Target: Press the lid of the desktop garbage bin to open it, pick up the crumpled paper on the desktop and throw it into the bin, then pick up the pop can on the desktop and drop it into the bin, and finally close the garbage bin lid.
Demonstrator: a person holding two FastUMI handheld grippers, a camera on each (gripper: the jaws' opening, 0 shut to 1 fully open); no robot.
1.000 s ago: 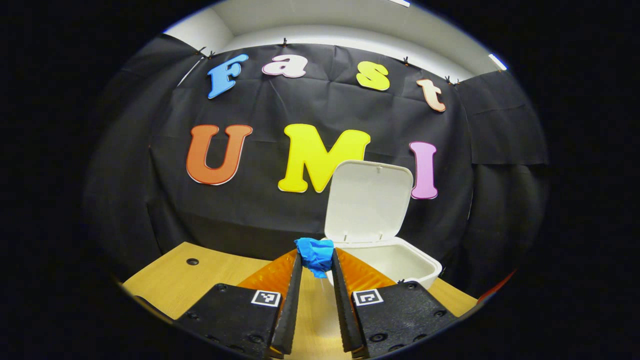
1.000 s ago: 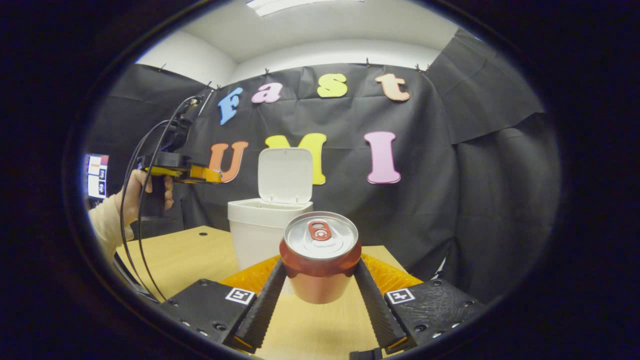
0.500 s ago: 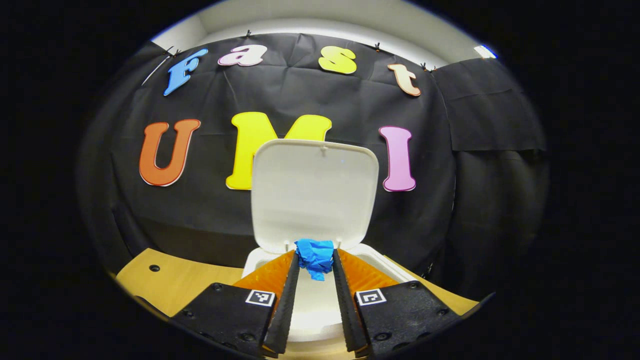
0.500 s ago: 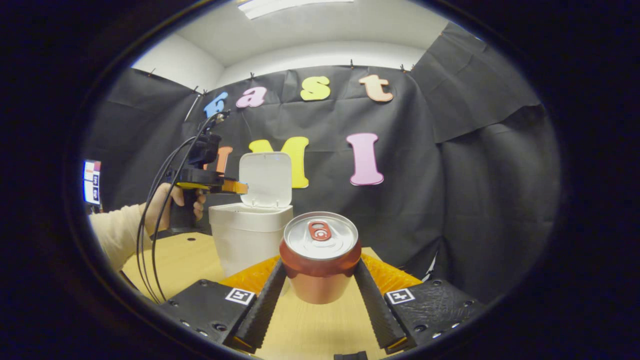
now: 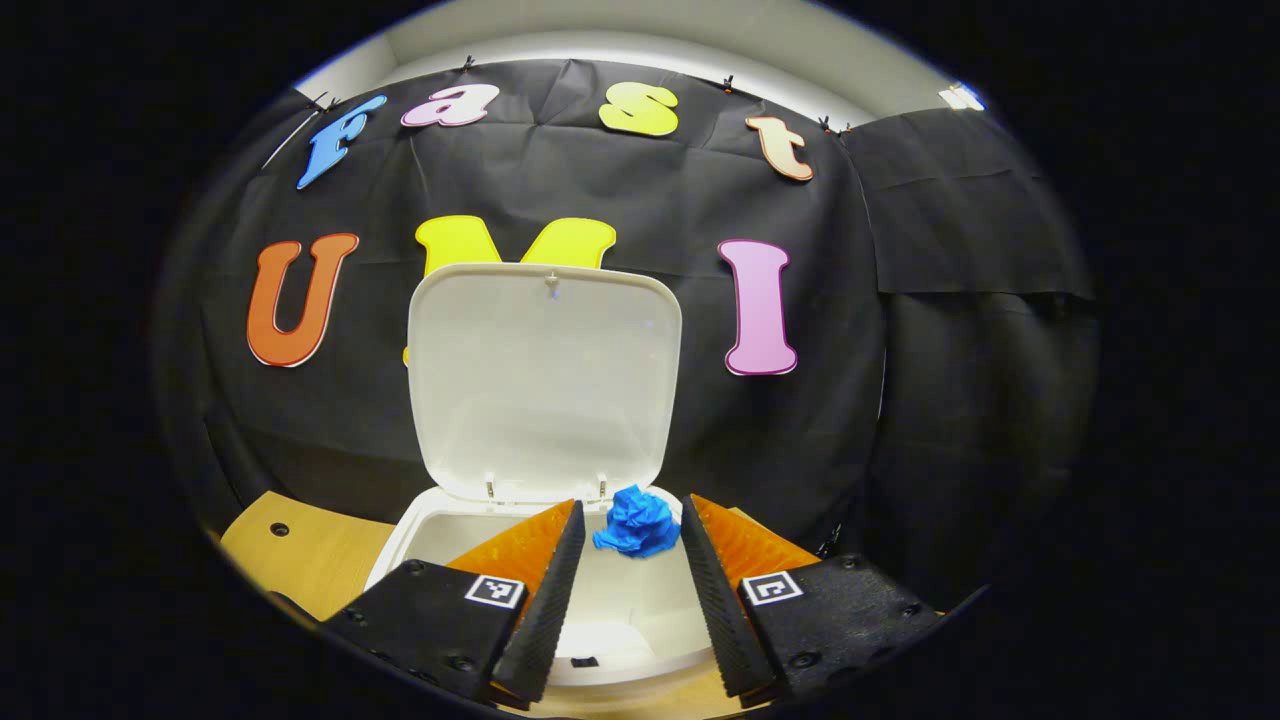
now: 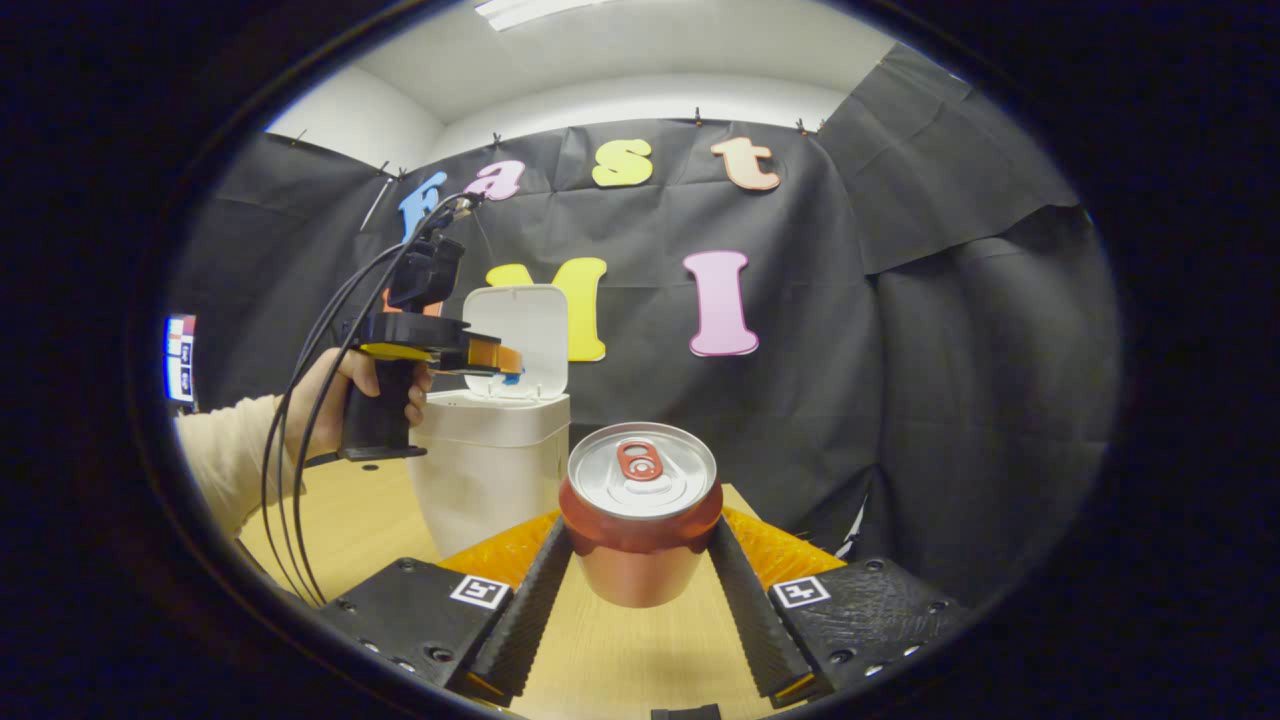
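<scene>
The white bin point(image 5: 405, 535) stands with its lid point(image 5: 545, 380) upright. My left gripper point(image 5: 630, 508) is open over the bin's mouth, and the blue crumpled paper point(image 5: 637, 522) sits loose between its fingertips. In the right gripper view the left gripper point(image 6: 500, 357), held by a hand point(image 6: 345, 385), hovers above the bin point(image 6: 490, 465), with the paper point(image 6: 512, 378) just below its tips and the lid point(image 6: 522, 325) behind. My right gripper point(image 6: 640, 535) is shut on the red pop can point(image 6: 640, 520), held upright above the table.
The wooden table point(image 6: 340, 520) has a small round hole point(image 5: 279, 528) near its left side. Black cables point(image 6: 300, 450) hang from the left gripper down to the table's front. A sleeve point(image 6: 225, 465) reaches in from the left.
My left gripper moved over the bin and its fingers spread apart, letting go of the blue paper. The right gripper keeps holding the can, shifted slightly right.
</scene>
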